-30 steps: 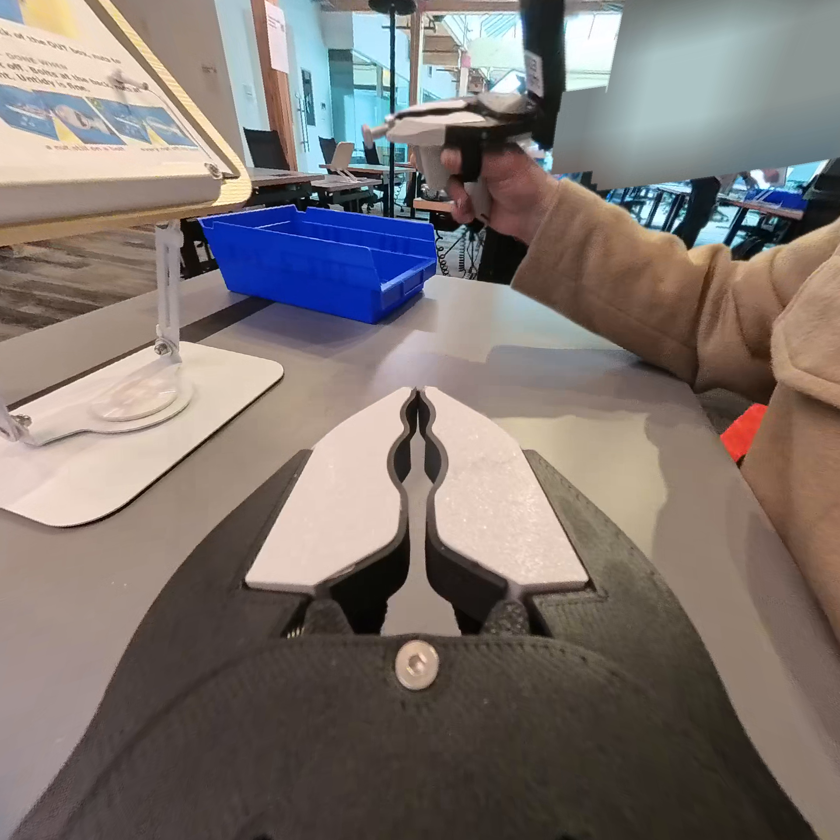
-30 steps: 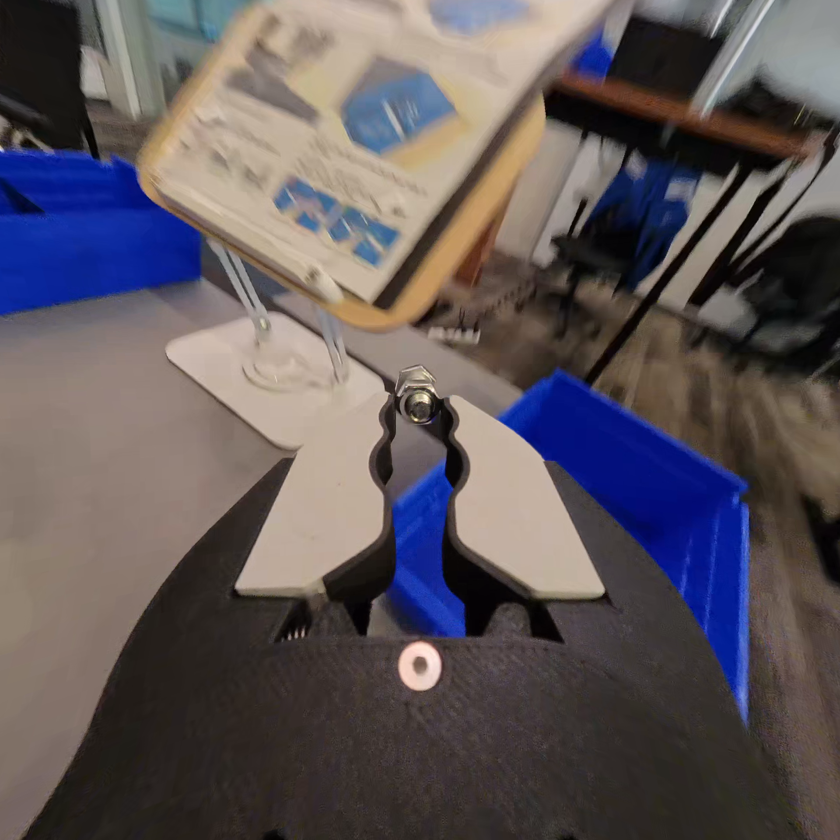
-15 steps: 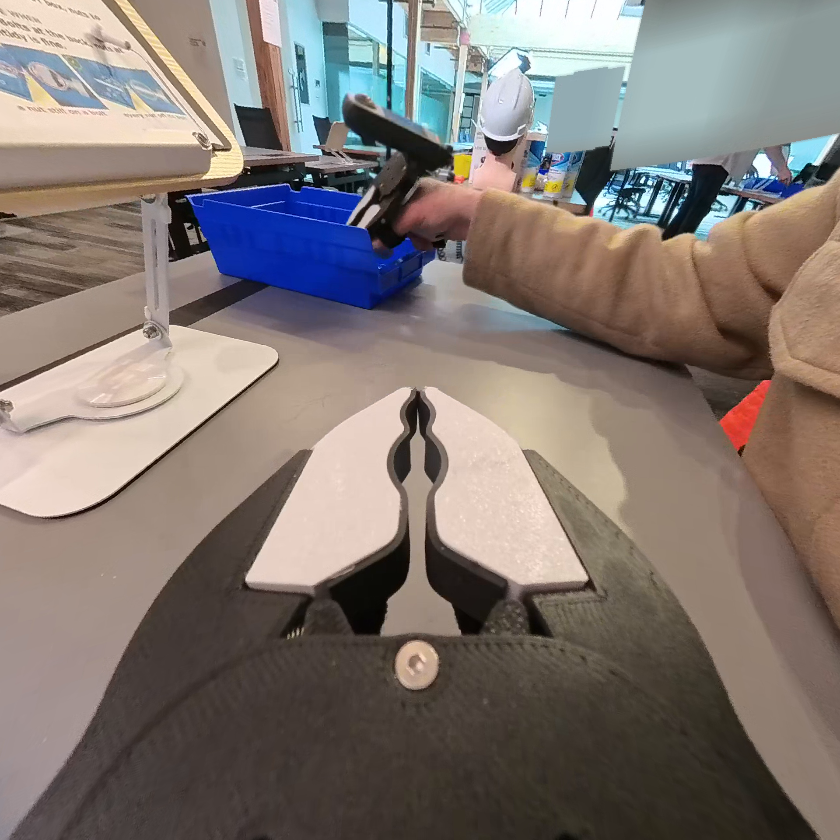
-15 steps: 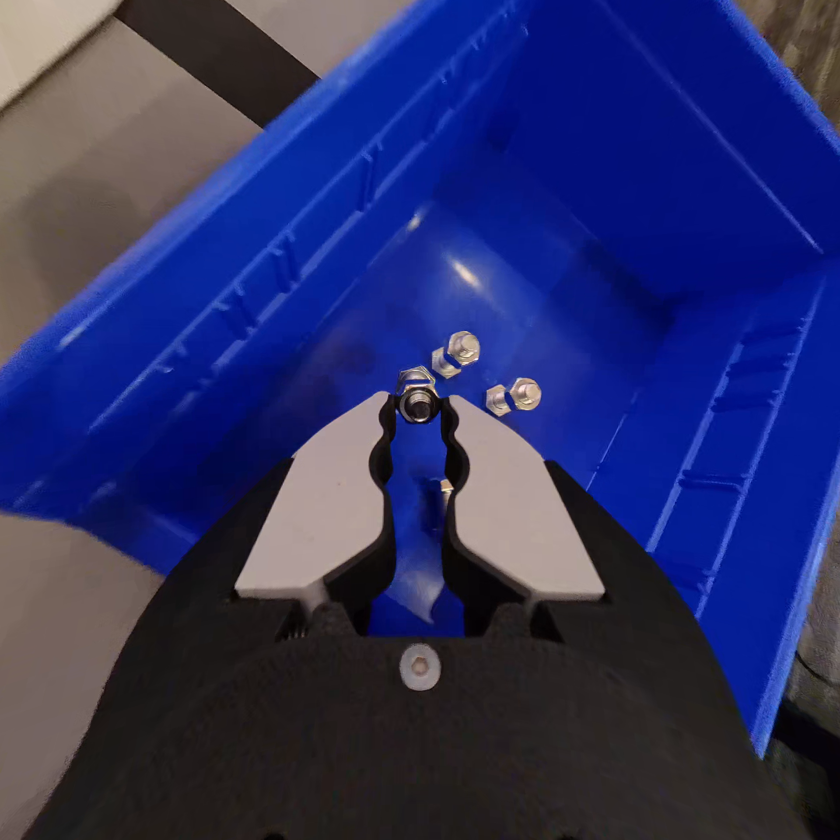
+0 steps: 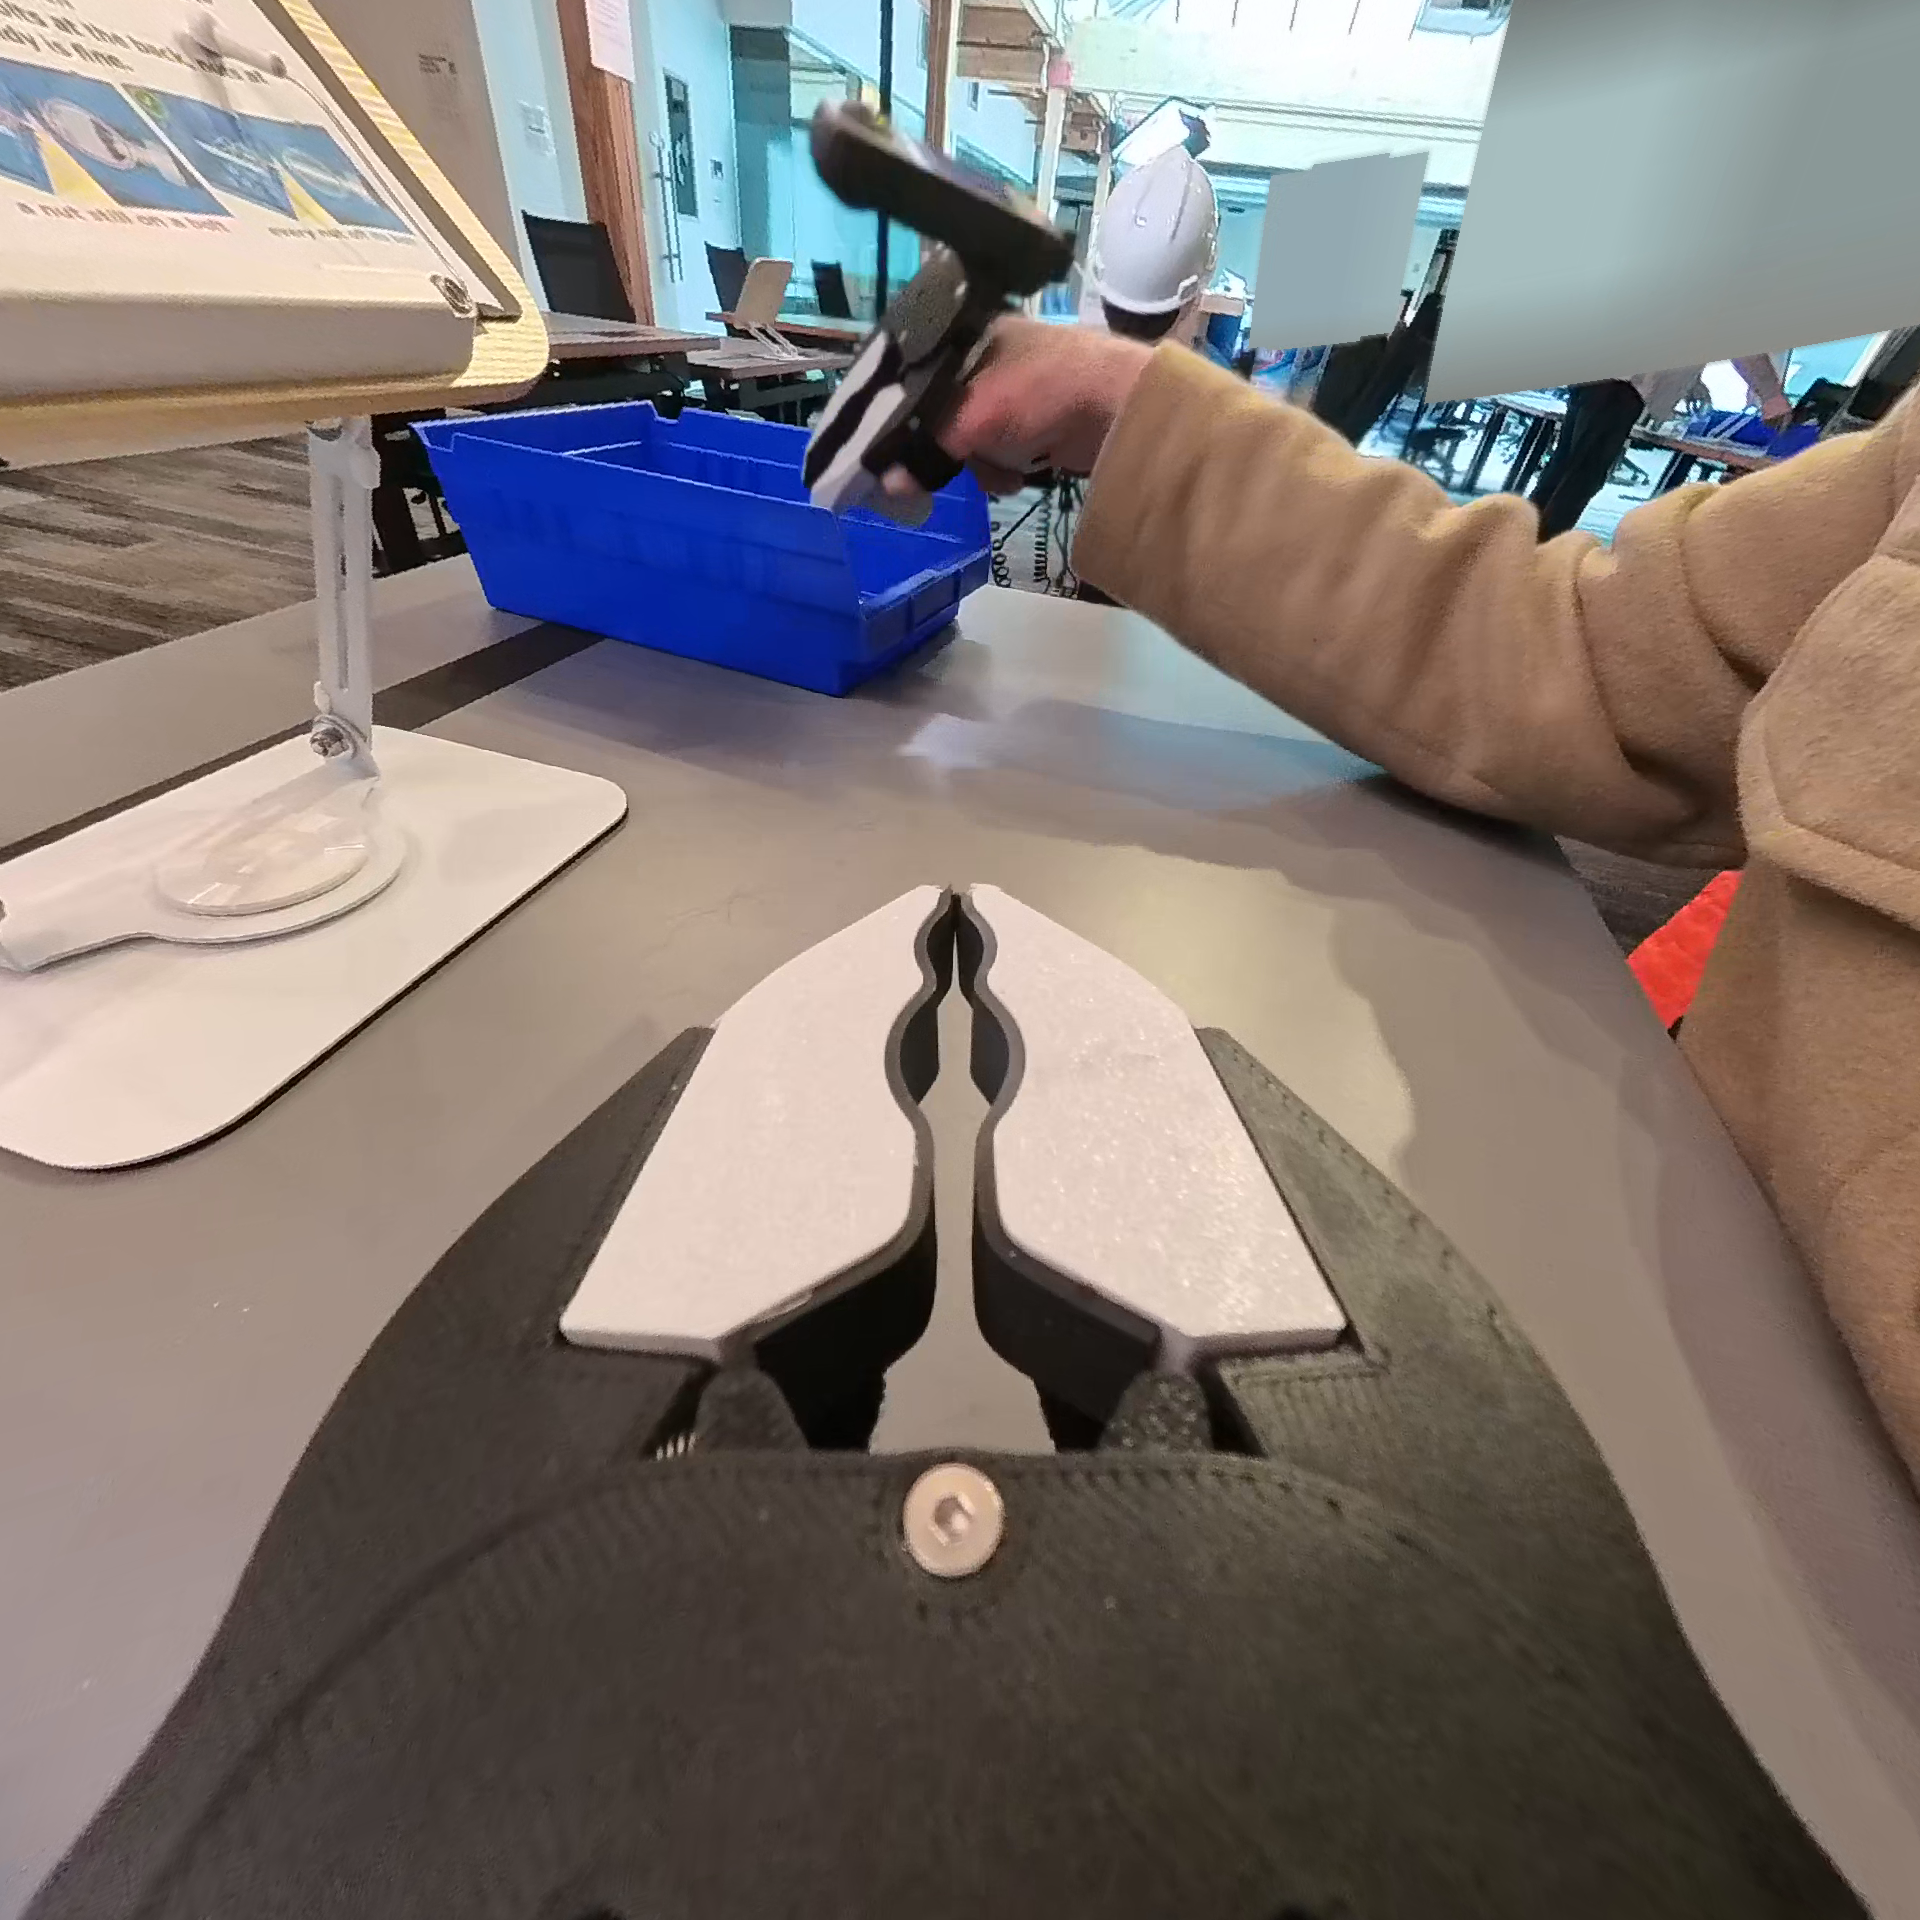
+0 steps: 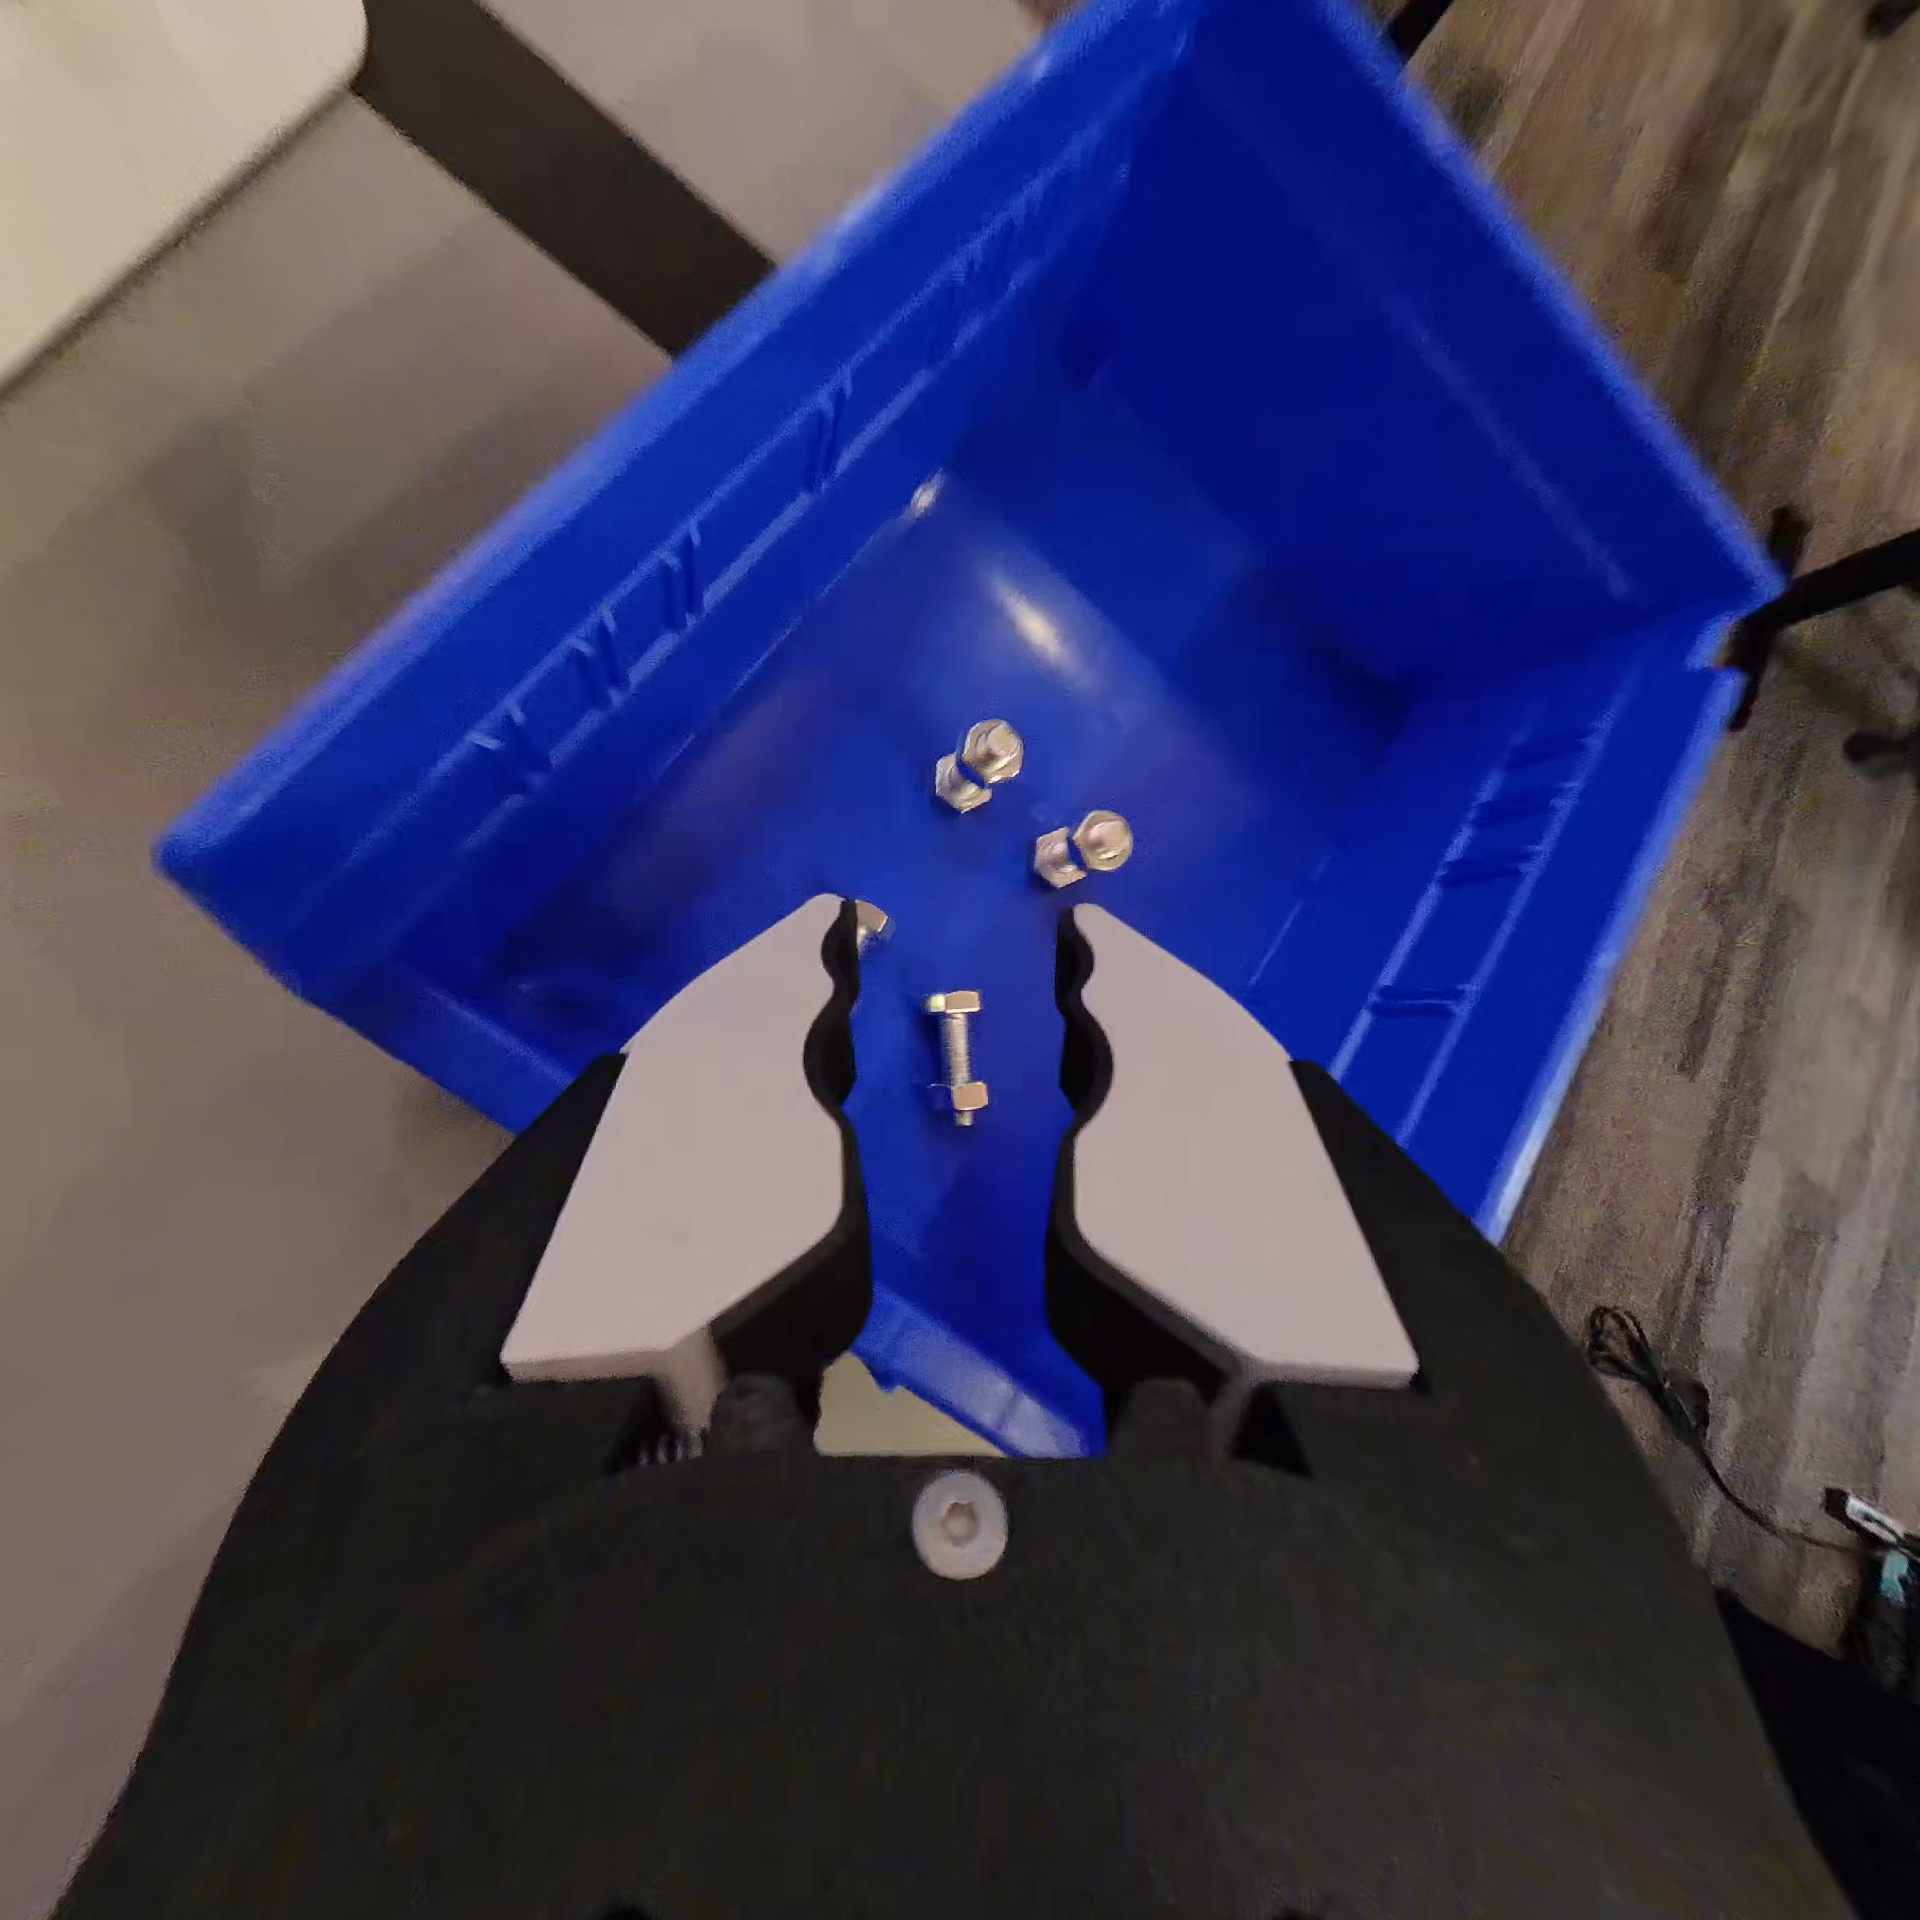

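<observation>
One grey desk (image 5: pixel 1091 790) carries everything. 1 blue bin (image 5: pixel 665 540) sits at its far side, w/ a black strip across the desk top running under it. 1 document stand (image 5: pixel 343 790) is on the left: white base plate, thin upright post, tilted board w/ a printed sheet on top.

2 tools in view. Left tool (image 5: pixel 953 902) lies low over the desk, near side, fingers pressed together at the tips, nothing between them. Right tool (image 6: pixel 956 914) is held by a hand (image 5: pixel 1023 410) in a tan sleeve, above the bin and pointing down into it; fingers spread well apart, gripping nothing. Blur on this tool in the left wrist view.

Inside the bin, on its floor: 3 bolt-and-nut pieces clearly seen. 1 long bolt (image 6: pixel 958 1051) lies straight between the right tool's fingers but below them, not touched, w/ a nut near its threaded end. 2 short bolts (image 6: pixel 977 767) (image 6: pixel 1083 847) lie just beyond the fingertips, close together, each w/ a nut. 1 more small metal bit (image 6: pixel 871 925) shows at the left fingertip's inner edge; mostly hidden, can't tell if it's touching.
</observation>
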The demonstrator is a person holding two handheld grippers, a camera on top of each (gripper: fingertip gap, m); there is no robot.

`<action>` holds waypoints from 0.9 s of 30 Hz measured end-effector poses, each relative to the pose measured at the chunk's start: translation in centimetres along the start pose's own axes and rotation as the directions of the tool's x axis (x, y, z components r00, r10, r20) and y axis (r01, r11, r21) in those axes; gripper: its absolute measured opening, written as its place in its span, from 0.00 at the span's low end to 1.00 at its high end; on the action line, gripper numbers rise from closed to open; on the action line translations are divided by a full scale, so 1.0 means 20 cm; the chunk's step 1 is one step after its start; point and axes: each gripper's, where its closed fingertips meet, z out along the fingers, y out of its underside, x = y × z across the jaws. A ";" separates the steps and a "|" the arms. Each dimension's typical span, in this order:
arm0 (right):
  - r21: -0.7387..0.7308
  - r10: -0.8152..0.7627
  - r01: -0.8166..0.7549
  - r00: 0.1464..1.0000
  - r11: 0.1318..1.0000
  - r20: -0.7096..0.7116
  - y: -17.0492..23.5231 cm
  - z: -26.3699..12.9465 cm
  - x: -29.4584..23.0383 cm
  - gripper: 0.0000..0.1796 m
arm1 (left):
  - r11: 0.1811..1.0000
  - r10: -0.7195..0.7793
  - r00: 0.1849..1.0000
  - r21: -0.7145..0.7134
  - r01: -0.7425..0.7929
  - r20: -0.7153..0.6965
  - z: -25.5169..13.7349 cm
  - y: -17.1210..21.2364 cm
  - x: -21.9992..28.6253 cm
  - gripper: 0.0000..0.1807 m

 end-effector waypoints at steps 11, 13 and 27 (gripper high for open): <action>0.240 0.034 0.035 0.960 0.970 -0.277 -0.04 -0.38 0.19 0.17 | 0.999 0.037 0.999 -0.030 -0.036 0.033 0.00 0.02 -0.01 0.00; 0.336 0.098 0.013 0.945 0.942 -0.313 -0.01 -0.45 0.22 0.21 | 0.999 0.032 0.998 -0.025 -0.031 0.051 -0.02 0.01 -0.03 0.00; 0.338 0.392 -0.301 0.888 0.892 -0.242 0.39 -0.24 0.35 0.30 | 0.991 0.072 0.783 0.043 -0.125 0.618 -0.65 -0.19 -0.44 0.21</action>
